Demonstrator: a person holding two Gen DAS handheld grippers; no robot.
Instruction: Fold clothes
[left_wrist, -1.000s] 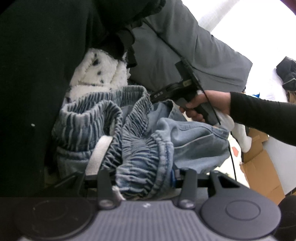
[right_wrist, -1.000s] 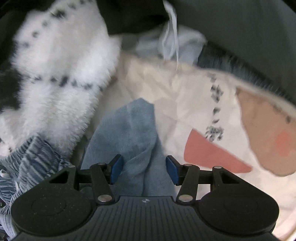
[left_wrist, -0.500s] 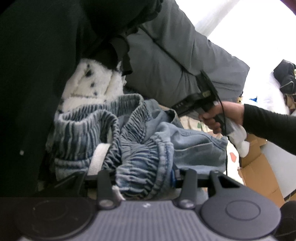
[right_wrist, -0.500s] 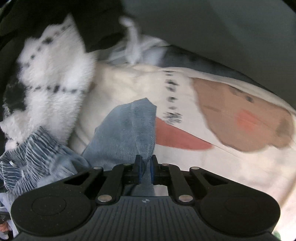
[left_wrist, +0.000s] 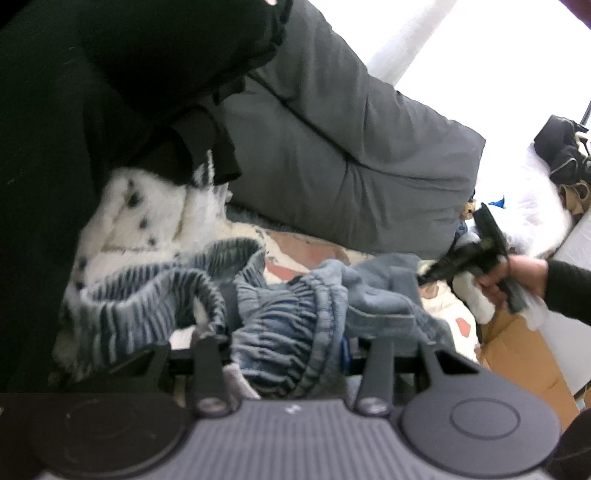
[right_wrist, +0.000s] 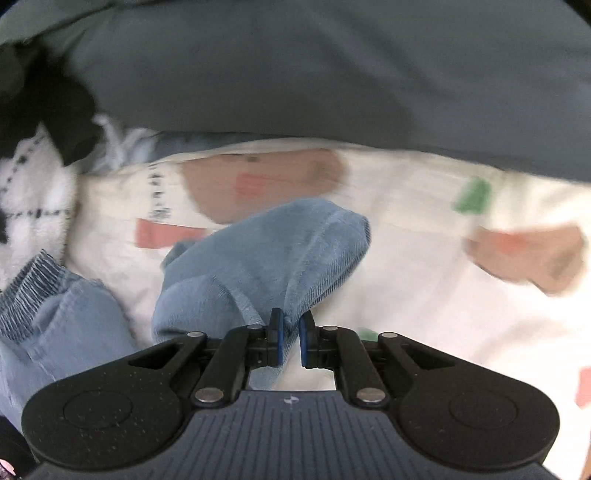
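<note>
Denim trousers lie bunched on the printed sheet, just below the grey cushion.

- Left gripper: jaws about half apart, filled by the gathered elastic waistband; pads seem to press on it (a wide grip, not a gap).
- Right gripper: jaws nearly together, pinching a fold of the trousers' plain denim. Cloth rises from the pads in a hump.
- From the waistband, the right gripper sits off to the right, a person's hand on its handle, black sleeve behind.
- Long axis runs waistband to that pinched end, between the two grippers; the cloth between looks slack and crumpled.
- Fluffy spotted white garment lies above-left of the waistband, touching it.

Judgement: spreading hinges on drawing the two grips apart along that axis.
</note>
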